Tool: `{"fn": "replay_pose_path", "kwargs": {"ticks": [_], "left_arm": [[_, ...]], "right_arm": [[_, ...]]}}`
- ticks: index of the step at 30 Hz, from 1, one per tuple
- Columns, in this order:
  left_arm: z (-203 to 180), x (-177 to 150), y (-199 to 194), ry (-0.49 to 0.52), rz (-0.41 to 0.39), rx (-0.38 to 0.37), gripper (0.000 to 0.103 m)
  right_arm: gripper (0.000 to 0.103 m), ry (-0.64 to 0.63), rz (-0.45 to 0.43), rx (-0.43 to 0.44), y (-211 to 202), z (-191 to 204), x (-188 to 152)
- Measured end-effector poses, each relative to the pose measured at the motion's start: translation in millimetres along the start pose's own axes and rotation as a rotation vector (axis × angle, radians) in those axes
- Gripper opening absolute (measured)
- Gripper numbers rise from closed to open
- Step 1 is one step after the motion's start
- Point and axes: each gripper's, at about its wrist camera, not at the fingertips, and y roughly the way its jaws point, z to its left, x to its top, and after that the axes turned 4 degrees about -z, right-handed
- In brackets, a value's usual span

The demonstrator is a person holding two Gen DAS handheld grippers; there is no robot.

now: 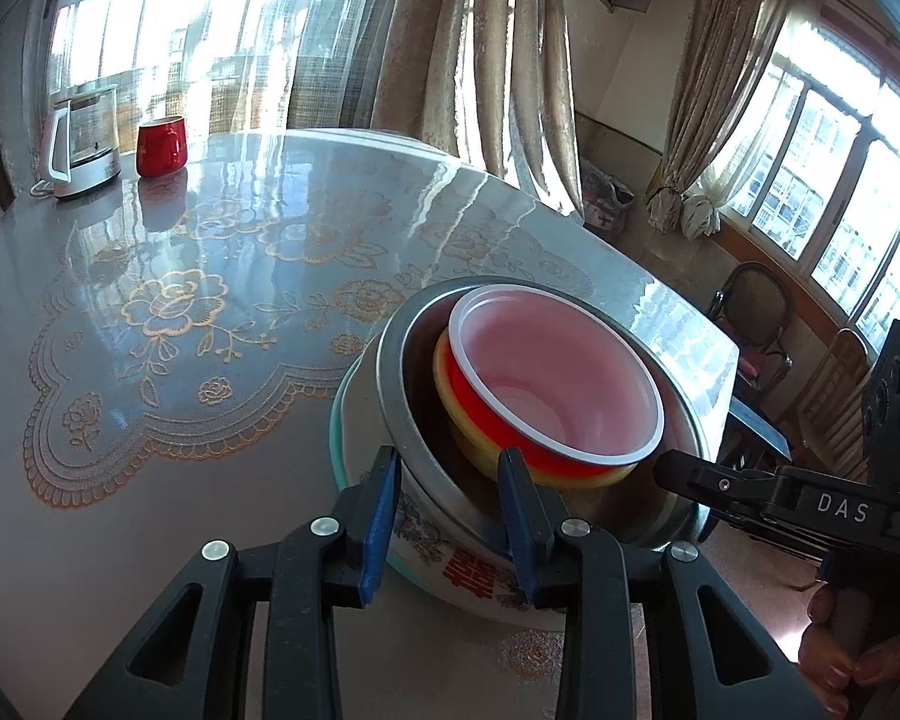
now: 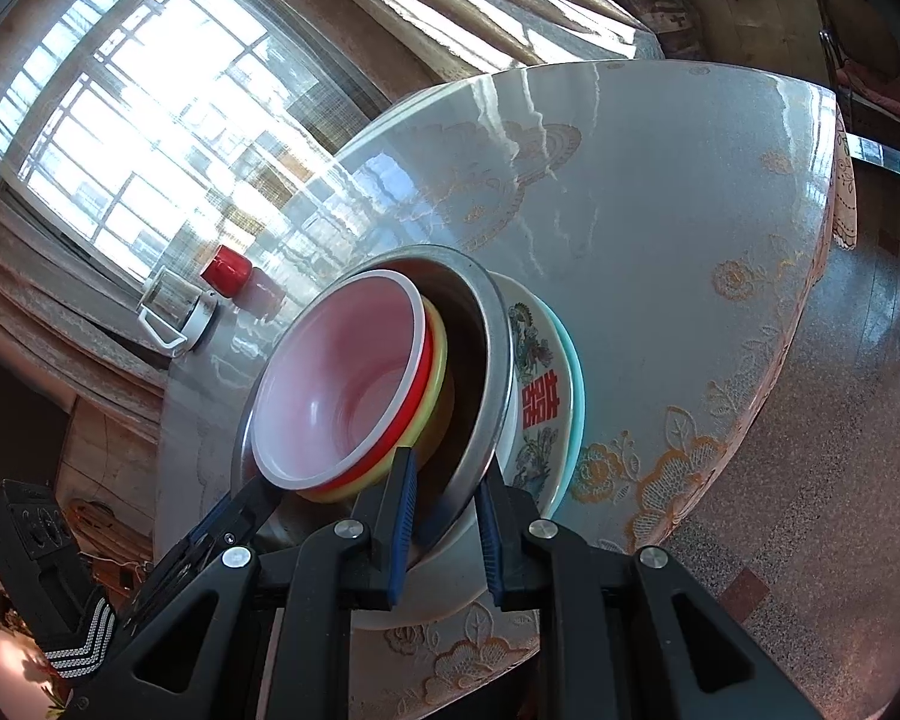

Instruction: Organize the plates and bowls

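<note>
A nested stack stands near the table's edge: a red bowl with a white rim (image 1: 561, 372) (image 2: 342, 384) sits in a yellow bowl (image 1: 480, 444) (image 2: 438, 396), inside a steel bowl (image 1: 402, 372) (image 2: 486, 360), on a white plate with a teal rim and red characters (image 1: 468, 570) (image 2: 540, 402). My left gripper (image 1: 453, 516) straddles the steel bowl's near rim, jaws apart on either side of it. My right gripper (image 2: 444, 528) straddles the same rim from the other side, jaws also apart; it shows at the right of the left wrist view (image 1: 750, 486).
A red mug (image 1: 161, 146) (image 2: 227, 272) and a glass kettle (image 1: 84, 138) (image 2: 174, 312) stand at the table's far side by the window. The round table (image 1: 210, 312) has a glossy lace-patterned cover. Chairs (image 1: 756, 312) stand beyond the table edge.
</note>
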Motion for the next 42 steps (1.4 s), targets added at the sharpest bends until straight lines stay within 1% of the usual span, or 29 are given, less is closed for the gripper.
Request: {"fn": "replay_pose_path", "kwargs": {"ticks": [3, 5, 6, 8, 10, 14, 15, 20, 24, 26, 28, 31, 35, 39, 42], "left_arm": [[1, 0, -2, -0.006, -0.001, 0.011, 0.041], [3, -1, -4, -0.012, 0.0, 0.015, 0.046], [4, -2, -6, -0.014, -0.002, 0.016, 0.05], [4, -4, -10, -0.01, -0.01, 0.027, 0.055], [5, -6, -14, -0.001, -0.017, 0.045, 0.064], [7, -10, -21, 0.002, -0.023, 0.052, 0.072], [8, -11, -22, 0.001, -0.021, 0.054, 0.076], [10, -17, -28, -0.008, -0.018, 0.077, 0.089], [9, -24, -39, 0.012, -0.044, 0.112, 0.103], [6, -30, -47, 0.044, -0.07, 0.128, 0.103], [4, -36, -54, 0.083, -0.088, 0.159, 0.103], [5, -45, -63, 0.11, -0.1, 0.185, 0.103], [11, -57, -71, 0.094, -0.122, 0.193, 0.103], [17, -66, -75, 0.067, -0.114, 0.218, 0.103], [22, -75, -76, 0.046, -0.109, 0.221, 0.103]], "right_arm": [[0.021, -0.011, 0.0, -0.001, 1, 2, -2], [0.022, -0.018, -0.003, 0.004, 0, 3, -3], [0.025, -0.024, -0.007, 0.009, -1, 4, -4], [0.028, -0.031, -0.024, 0.019, -5, 5, -5], [0.033, -0.051, -0.043, 0.019, -9, 7, -7], [0.036, -0.085, -0.075, 0.012, -16, 10, -11], [0.037, -0.094, -0.083, 0.009, -17, 10, -12], [0.041, -0.146, -0.143, -0.015, -30, 14, -18], [0.043, -0.184, -0.211, -0.019, -44, 19, -25], [0.048, -0.225, -0.249, -0.027, -51, 23, -32], [0.057, -0.27, -0.286, -0.05, -56, 26, -40], [0.066, -0.327, -0.308, -0.071, -61, 29, -52], [0.069, -0.353, -0.291, -0.092, -60, 28, -62], [0.071, -0.358, -0.287, -0.114, -58, 25, -71], [0.072, -0.349, -0.299, -0.129, -60, 23, -83]]}}
